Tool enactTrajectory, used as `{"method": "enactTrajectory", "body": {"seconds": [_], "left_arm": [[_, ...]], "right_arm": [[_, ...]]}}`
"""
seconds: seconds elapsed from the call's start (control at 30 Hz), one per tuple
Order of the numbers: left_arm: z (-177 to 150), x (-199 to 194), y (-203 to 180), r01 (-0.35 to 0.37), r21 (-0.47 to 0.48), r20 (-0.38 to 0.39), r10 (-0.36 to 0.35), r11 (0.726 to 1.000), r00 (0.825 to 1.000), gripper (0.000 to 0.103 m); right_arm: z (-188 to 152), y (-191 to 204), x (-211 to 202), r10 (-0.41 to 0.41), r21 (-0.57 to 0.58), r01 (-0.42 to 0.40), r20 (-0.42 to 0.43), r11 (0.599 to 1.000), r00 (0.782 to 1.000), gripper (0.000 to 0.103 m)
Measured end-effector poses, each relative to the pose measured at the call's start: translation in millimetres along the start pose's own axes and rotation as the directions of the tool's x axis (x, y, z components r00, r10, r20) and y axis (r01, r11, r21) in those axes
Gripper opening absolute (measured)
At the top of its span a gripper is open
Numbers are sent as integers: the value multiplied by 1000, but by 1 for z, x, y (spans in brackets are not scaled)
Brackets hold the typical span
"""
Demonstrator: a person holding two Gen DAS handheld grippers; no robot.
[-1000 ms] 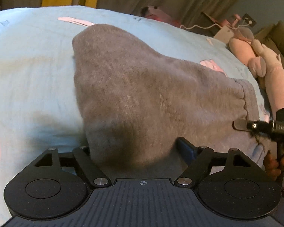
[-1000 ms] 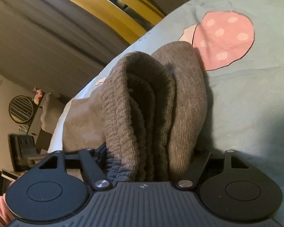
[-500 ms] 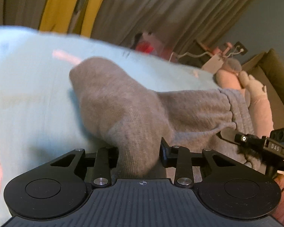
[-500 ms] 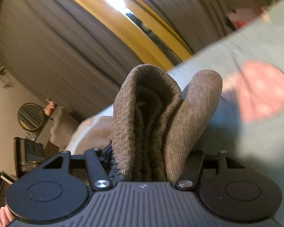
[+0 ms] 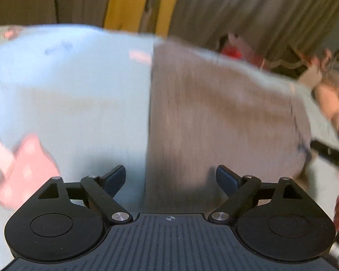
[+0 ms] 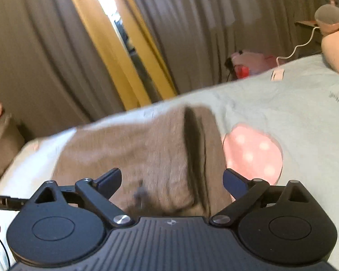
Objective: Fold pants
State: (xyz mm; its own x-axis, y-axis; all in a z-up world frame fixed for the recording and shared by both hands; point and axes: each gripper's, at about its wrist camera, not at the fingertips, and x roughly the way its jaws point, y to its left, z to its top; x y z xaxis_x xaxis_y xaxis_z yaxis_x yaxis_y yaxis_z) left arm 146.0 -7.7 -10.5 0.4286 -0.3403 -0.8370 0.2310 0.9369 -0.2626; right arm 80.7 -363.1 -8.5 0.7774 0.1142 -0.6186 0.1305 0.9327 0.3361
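Both grippers are wide open with nothing between the fingers. Closest in on the left wrist view, the left gripper (image 5: 170, 177) has its jaws spread well apart, and the straight left edge of the grey pants (image 5: 214, 117) runs up between them, so one finger sits over bare sheet and the other over fabric. I can't tell if the tips actually touch the cloth, the whole frame is pretty smeared. The pants lie flat on the light blue bedsheet (image 5: 74, 94) as a folded block, with a pink spotted mushroom print (image 5: 27, 176) on the sheet off to the left. At the right edge of that view you can just make out part of the right gripper (image 5: 327, 152), dark and blurry. On the right wrist view, the right gripper (image 6: 171, 180) is equally wide, empty, sitting over the near end of the pants (image 6: 147, 158), where a dark crease between the stacked layers runs away from the camera. Another pink mushroom print (image 6: 253, 155) is just beside the pants on the right. Further back there's a pink plush toy (image 6: 334, 47) on the bed, a white cable (image 6: 298, 47), and then grey curtains (image 6: 45, 45) with a yellow curtain strip (image 6: 115, 54) behind everything.
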Motion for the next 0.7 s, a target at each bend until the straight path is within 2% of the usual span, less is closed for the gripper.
{"method": "enactTrajectory", "body": {"seconds": [0.1, 0.17, 0.27, 0.37, 0.43, 0.5, 0.6, 0.7], "left_arm": [[-25, 15, -1, -85, 36, -26, 86, 996, 996, 101], [-35, 15, -4, -111, 61, 7, 111, 992, 994, 102], [-40, 9, -15, -152, 83, -7, 153, 985, 988, 102], [-56, -3, -8, -194, 81, -38, 197, 978, 980, 101], [-75, -7, -11, -217, 111, -15, 220, 970, 975, 101], [-94, -11, -20, -258, 156, 22, 258, 953, 966, 101], [-116, -11, -38, -294, 214, 13, 298, 932, 954, 101], [-130, -16, -53, -290, 248, 33, 291, 924, 956, 101]], "right_arm": [[-17, -1, 13, -92, -50, 90, -52, 995, 994, 99], [-25, -3, 22, -106, -55, 102, -80, 993, 991, 99], [-28, 7, 21, -145, -71, 140, -59, 988, 988, 99], [-38, 23, -4, -201, -89, 197, -37, 976, 979, 99], [-52, 33, -16, -230, -141, 222, -40, 965, 972, 99], [-73, 45, -31, -241, -213, 225, -53, 951, 969, 99], [-108, 59, -54, -259, -292, 226, -77, 929, 963, 99], [-131, 68, -74, -248, -276, 210, -109, 938, 963, 99]]}}
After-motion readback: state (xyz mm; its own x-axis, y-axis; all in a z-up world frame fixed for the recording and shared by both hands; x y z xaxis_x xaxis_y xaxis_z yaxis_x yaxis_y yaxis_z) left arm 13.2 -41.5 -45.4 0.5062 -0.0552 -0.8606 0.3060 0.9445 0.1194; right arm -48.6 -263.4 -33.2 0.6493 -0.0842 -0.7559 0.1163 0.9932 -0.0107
